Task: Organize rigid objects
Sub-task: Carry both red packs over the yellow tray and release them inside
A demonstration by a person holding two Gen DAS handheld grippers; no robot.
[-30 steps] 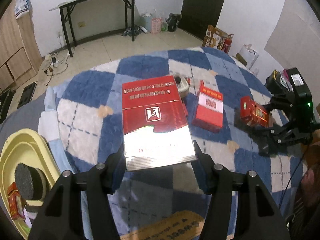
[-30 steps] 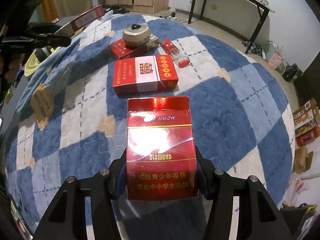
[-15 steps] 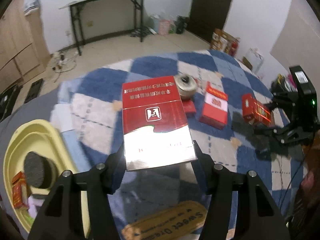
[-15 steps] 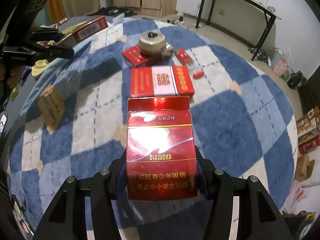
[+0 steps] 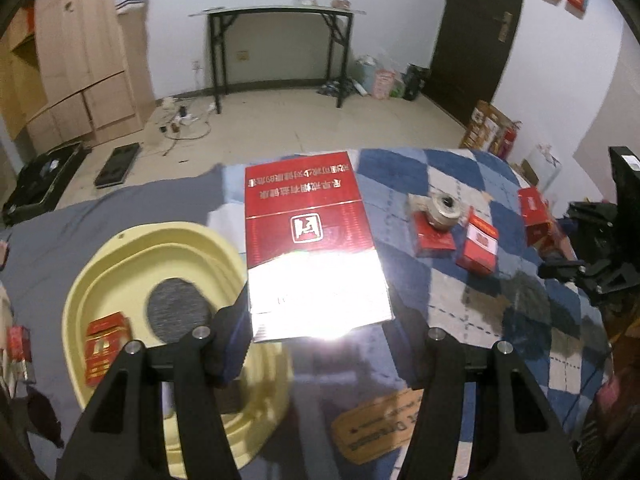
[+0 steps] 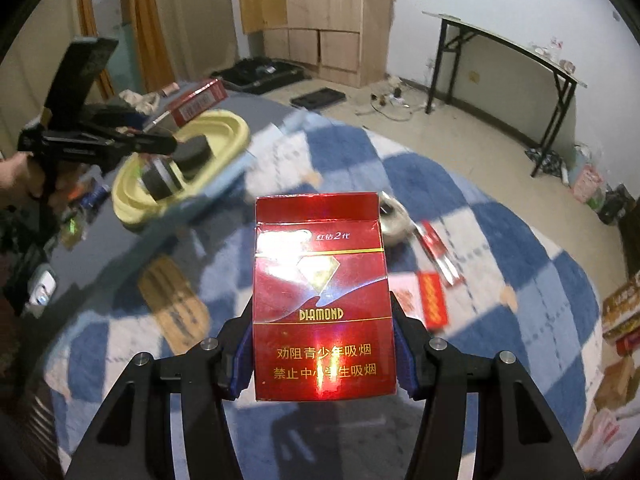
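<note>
My left gripper (image 5: 318, 330) is shut on a red and silver cigarette box (image 5: 308, 236), held above the right rim of a yellow tray (image 5: 120, 248). A red box (image 5: 105, 344) and a dark round pad (image 5: 176, 312) lie in that tray. My right gripper (image 6: 322, 356) is shut on a red Diamond cigarette box (image 6: 322, 304), held above the blue checked cloth (image 6: 500, 240). The left gripper also shows in the right wrist view (image 6: 160, 144) above the yellow tray (image 6: 228, 136). The right gripper shows in the left wrist view (image 5: 560, 270).
On the cloth lie two red boxes (image 5: 478, 246) (image 5: 434, 236), a round metal tin (image 5: 442, 210) and a red lighter (image 6: 438, 250). A tan label (image 5: 380, 424) is sewn on the cloth. Clutter sits left of the tray (image 6: 44, 284). A black-legged table (image 5: 276, 12) stands by the wall.
Both grippers have swung left with their boxes. The left box went from over the cloth to the yellow tray's rim. The right view has tilted up, toward the tray.
</note>
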